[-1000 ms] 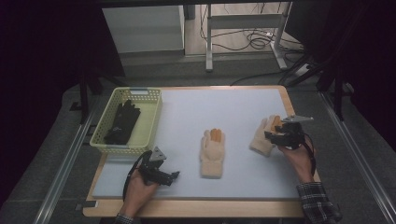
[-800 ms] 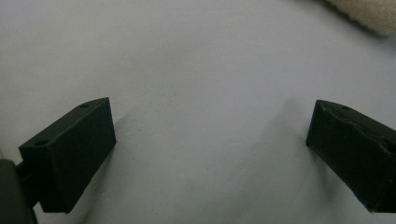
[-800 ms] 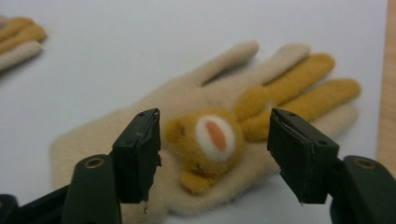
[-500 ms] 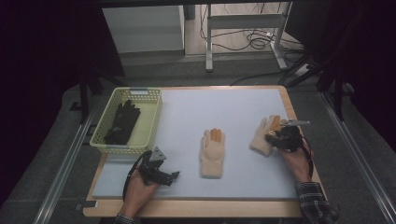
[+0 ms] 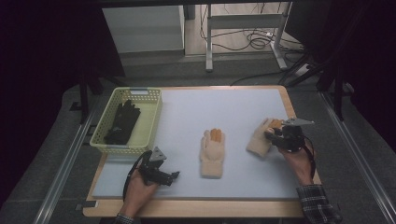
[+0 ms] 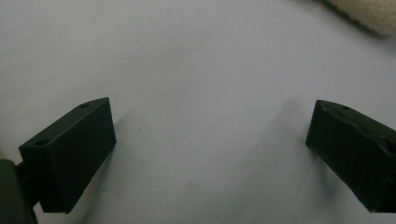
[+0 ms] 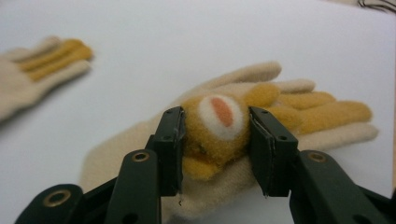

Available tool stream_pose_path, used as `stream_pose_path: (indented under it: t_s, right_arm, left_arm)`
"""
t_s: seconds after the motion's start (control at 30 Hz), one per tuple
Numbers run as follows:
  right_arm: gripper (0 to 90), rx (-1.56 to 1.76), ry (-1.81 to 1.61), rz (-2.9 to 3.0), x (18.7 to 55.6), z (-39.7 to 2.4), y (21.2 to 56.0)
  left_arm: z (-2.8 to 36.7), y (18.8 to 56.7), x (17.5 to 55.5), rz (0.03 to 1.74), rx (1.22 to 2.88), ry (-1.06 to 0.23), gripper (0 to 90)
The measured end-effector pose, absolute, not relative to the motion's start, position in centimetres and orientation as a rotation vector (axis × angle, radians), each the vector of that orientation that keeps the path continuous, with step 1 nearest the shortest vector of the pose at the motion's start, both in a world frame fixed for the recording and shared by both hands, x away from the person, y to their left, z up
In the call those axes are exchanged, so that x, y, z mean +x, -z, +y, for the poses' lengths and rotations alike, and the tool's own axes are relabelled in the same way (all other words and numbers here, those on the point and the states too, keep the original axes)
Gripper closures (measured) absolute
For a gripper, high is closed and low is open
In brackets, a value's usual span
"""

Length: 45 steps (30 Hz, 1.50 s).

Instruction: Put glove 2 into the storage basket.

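Two cream knit gloves with orange fingers lie on the white mat. One glove point(image 5: 212, 151) is in the middle, the other glove point(image 5: 257, 142) at the right. My right gripper point(image 5: 273, 135) sits over the right glove point(image 7: 289, 100). Its jaws have just been closing and now press on both sides of a fuzzy orange patch point(image 7: 217, 126) on that glove, as my right gripper point(image 7: 215, 154) shows in its own view. My left gripper point(image 5: 173, 177) rests near the front left of the mat. In its own view the left gripper point(image 6: 210, 140) stands open over bare mat.
A pale green basket point(image 5: 154, 121) at the left edge of the table holds a pair of black gloves point(image 5: 122, 122). The middle glove point(image 7: 37, 70) lies blurred at the far left of the right gripper view. A cream glove edge point(image 6: 369, 11) shows top right in the left gripper view.
The right hand has shifted a little at the right glove, settling its gripper onto it. The left hand and the middle glove have stayed put.
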State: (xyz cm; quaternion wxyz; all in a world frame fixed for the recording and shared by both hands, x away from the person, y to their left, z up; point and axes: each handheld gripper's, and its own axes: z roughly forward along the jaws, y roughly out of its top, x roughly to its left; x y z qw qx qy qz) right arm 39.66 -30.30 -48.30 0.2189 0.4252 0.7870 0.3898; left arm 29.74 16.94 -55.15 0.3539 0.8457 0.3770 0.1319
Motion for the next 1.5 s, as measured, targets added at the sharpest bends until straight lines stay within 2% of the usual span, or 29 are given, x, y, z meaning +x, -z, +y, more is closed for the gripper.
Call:
stream_pose_path:
  t_s: [0.37, 0.73, 1.1, 1.5]
  right_arm:
    - [57.5, 1.06, -1.196, 2.258, 37.5, -27.2, 45.2]
    - [57.4, 0.829, -1.299, 2.411, 35.6, -20.9, 44.0]
    - [57.4, 0.647, -1.283, 2.546, 35.5, -15.3, 45.7]
    - [55.0, 0.609, -1.196, 2.606, 37.1, -14.1, 49.0]
  left_arm:
    - [16.9, 55.2, 29.7, 0.975, 2.186, -0.341, 1.4]
    - [16.9, 55.2, 29.7, 0.975, 2.185, -0.344, 1.4]
    - [16.9, 55.2, 29.7, 0.975, 2.184, -0.344, 1.4]
    - [17.0, 55.2, 29.8, 0.973, 2.187, -0.343, 1.4]
